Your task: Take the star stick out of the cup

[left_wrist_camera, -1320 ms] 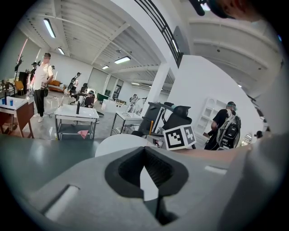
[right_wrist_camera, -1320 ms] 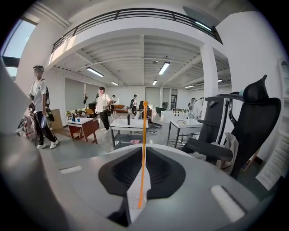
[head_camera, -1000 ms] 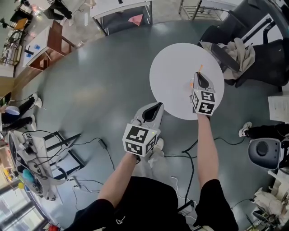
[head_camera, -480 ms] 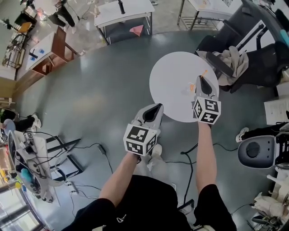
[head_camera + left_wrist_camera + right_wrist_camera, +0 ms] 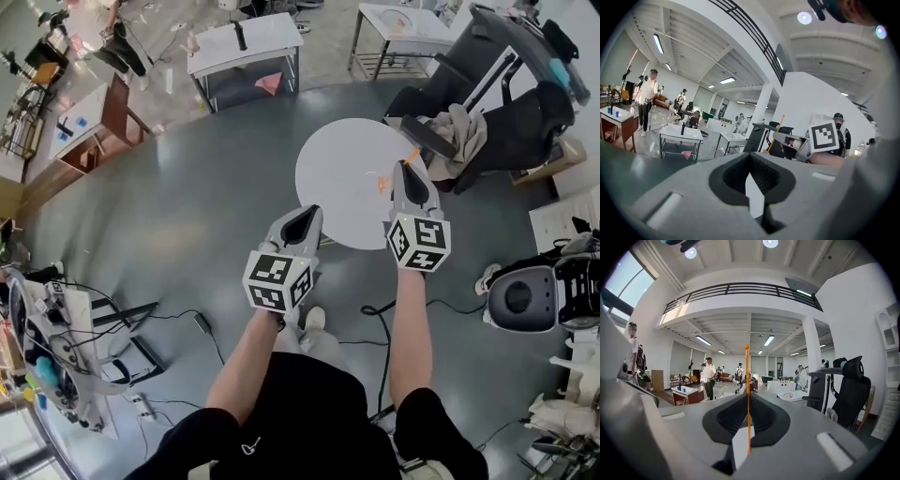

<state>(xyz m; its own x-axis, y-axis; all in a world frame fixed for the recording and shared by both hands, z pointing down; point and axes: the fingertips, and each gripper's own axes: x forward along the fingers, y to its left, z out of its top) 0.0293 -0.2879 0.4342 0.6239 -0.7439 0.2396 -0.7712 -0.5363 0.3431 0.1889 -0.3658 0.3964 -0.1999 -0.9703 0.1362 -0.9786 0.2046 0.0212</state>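
Two grippers. My right gripper (image 5: 749,404) is clamped on the thin orange star stick (image 5: 746,371), raised above the round white table (image 5: 337,178). My left gripper (image 5: 751,161) is closed and empty, to the near left. Extraction looks done; next I carry the stick clear, steadily.

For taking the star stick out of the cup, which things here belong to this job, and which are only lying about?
Job: orange stick, clamped in the shut right gripper; round white table; small orange thing seen against it, too small to identify.
Lying about: left gripper, shut and empty; black chair with cloth; floor cables; white desk.
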